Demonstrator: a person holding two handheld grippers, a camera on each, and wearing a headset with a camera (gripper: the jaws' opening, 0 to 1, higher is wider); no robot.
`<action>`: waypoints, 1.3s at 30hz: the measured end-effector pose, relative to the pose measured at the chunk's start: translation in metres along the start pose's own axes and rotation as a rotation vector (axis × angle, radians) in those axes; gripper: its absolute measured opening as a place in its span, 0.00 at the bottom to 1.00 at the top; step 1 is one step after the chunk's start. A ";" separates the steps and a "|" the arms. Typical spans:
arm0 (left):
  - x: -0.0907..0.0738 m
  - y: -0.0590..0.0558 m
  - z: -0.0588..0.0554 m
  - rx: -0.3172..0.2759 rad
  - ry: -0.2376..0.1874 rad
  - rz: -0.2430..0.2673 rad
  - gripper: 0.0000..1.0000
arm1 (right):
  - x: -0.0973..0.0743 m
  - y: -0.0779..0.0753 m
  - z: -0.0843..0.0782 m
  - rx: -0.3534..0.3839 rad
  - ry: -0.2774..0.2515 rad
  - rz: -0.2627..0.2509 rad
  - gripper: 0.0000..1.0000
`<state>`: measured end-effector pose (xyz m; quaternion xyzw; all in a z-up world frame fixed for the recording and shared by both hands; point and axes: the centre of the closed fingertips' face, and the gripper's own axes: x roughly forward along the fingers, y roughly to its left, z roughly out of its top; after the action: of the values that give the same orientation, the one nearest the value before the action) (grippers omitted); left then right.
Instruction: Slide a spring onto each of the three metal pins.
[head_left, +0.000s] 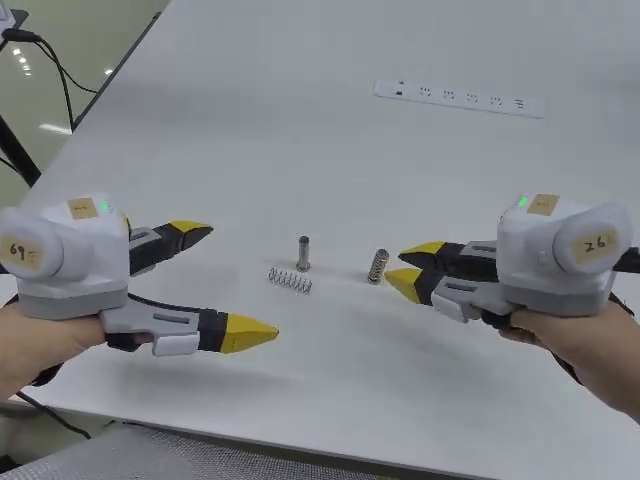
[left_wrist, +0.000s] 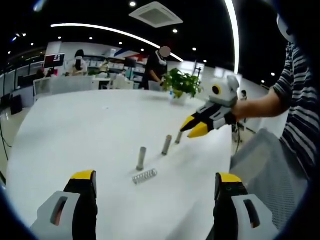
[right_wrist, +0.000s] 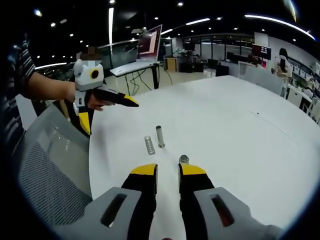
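A white counter (head_left: 300, 130) seen from above, with a person holding a tool in each hand. The left tool (head_left: 220, 282) hovers at the left, its jaws spread wide and empty. The right tool (head_left: 410, 266) hovers at the right, its jaws a narrow gap apart, also empty. Between them a loose spring (head_left: 290, 280) lies flat on the counter, just in front of a bare upright pin (head_left: 303, 253). A second pin (head_left: 378, 266) stands just beside the right tool's tips. It seems to carry a spring, though the coils are too small to be sure. The left gripper view shows a third pin (left_wrist: 178, 137) beyond it, close to the right tool.

Likely risks: the spring lies so near the bare pin that a wide jaw closing on it could tip the pin. A hard pinch could flick the spring away. The right tool could knock the second pin.

A power strip (head_left: 460, 98) lies well apart on the far side. A mesh chair (right_wrist: 55, 165) sits at the counter's edge. Neither blocks the work.
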<state>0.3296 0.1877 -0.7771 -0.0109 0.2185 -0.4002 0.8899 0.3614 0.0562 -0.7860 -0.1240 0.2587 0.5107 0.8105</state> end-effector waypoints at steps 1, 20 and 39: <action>0.000 0.000 0.000 -0.001 0.000 -0.001 0.96 | 0.000 0.001 -0.003 0.003 0.005 0.000 0.14; -0.002 -0.001 -0.004 -0.004 0.011 -0.005 0.95 | 0.020 0.012 -0.004 -0.028 0.031 0.033 0.14; -0.005 0.002 -0.006 -0.015 0.019 -0.001 0.95 | 0.061 0.053 0.021 -0.119 0.027 0.122 0.13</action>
<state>0.3251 0.1933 -0.7813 -0.0138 0.2300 -0.3993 0.8874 0.3414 0.1358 -0.7987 -0.1627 0.2461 0.5719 0.7654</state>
